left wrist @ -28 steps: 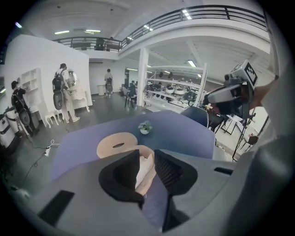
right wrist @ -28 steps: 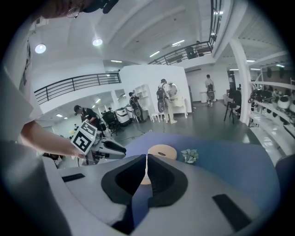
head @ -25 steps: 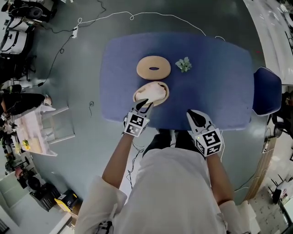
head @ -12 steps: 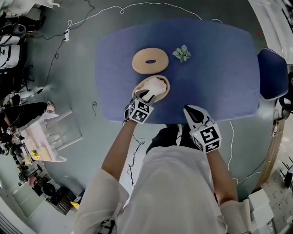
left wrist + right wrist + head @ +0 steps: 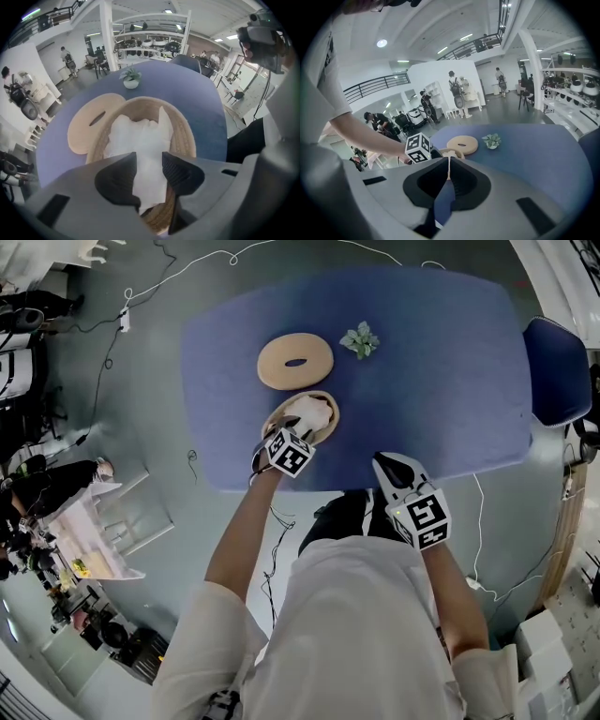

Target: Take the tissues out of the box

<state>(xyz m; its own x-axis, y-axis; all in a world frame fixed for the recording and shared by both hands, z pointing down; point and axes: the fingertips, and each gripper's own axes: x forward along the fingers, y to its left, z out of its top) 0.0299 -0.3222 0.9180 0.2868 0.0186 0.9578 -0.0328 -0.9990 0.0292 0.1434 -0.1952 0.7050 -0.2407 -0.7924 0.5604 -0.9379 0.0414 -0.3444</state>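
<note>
On the left gripper [image 5: 149, 160] the fingers [image 5: 180, 172] have just been opening and stand wide, astride the tissues [image 5: 136, 136] in the round woven box [image 5: 186, 136] on the surface [image 5: 206, 103], pinching nothing. A deep bite may snatch several sheets or lift the unsteadied box; the right gripper [image 5: 449, 161], fingers together and empty, hovers apart. The stack's depth is hidden.

Blue table [image 5: 441, 362], one: bore round tan slotted lid [image 5: 294, 361]; open woven box [image 5: 334, 414] of white tissues [image 5: 311, 412] just beside it; small green plant [image 5: 360, 339] near the lid. Blue chair [image 5: 557, 371] stood alongside.
</note>
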